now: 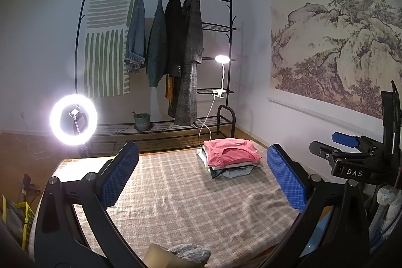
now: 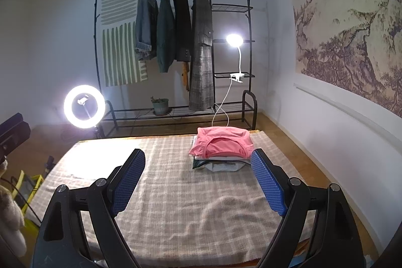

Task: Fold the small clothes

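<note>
A stack of folded small clothes with a pink shirt (image 1: 230,151) on top sits at the far right of the table; it also shows in the right wrist view (image 2: 222,144). My left gripper (image 1: 203,158) is open and empty, held above the plaid tablecloth (image 1: 181,195), short of the stack. My right gripper (image 2: 198,162) is open and empty, its right fingertip close beside the stack. The right gripper's body (image 1: 351,157) shows at the right of the left wrist view. A grey crumpled garment (image 1: 192,251) lies at the near table edge.
A lit ring light (image 1: 73,119) stands off the table's far left corner. A clothes rack with coats (image 1: 173,54) and a clip lamp (image 1: 221,59) stands behind. A wall with a landscape print (image 1: 336,42) runs along the right. A yellow bin (image 1: 22,217) sits left.
</note>
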`<state>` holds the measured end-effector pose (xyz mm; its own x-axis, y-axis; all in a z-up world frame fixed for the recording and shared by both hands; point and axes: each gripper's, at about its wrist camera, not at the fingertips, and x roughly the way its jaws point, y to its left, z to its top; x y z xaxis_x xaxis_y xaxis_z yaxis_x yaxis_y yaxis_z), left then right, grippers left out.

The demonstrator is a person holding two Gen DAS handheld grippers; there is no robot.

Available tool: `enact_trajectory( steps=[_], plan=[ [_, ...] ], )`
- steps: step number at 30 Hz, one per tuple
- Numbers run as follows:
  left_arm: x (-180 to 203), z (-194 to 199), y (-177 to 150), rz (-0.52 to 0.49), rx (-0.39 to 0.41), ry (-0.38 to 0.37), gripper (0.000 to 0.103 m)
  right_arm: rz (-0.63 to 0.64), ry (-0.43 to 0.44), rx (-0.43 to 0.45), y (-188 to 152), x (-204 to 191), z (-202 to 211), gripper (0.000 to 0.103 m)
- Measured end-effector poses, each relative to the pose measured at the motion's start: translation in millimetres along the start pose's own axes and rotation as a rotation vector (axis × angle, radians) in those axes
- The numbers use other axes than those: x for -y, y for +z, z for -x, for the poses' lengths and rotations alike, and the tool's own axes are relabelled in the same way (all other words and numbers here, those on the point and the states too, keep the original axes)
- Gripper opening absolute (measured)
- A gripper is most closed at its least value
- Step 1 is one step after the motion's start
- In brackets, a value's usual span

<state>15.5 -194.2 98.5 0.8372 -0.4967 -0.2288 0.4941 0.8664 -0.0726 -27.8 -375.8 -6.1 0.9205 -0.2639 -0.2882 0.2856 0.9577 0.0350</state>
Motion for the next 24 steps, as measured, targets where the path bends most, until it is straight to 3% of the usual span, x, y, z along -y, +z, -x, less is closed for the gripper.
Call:
enact_trajectory(
  steps=[11, 24],
  plan=[
    [-17, -7, -4, -0.014, 0.000, -0.003, 0.103, -0.019, 0.008, -0.019, -7, 3, -12, 0.086],
    [-60, -50, -16, -0.026, -0.036, 0.044, 0.103, -0.037, 0.009, -0.072, -21, 2, -43, 0.086]
  ],
)
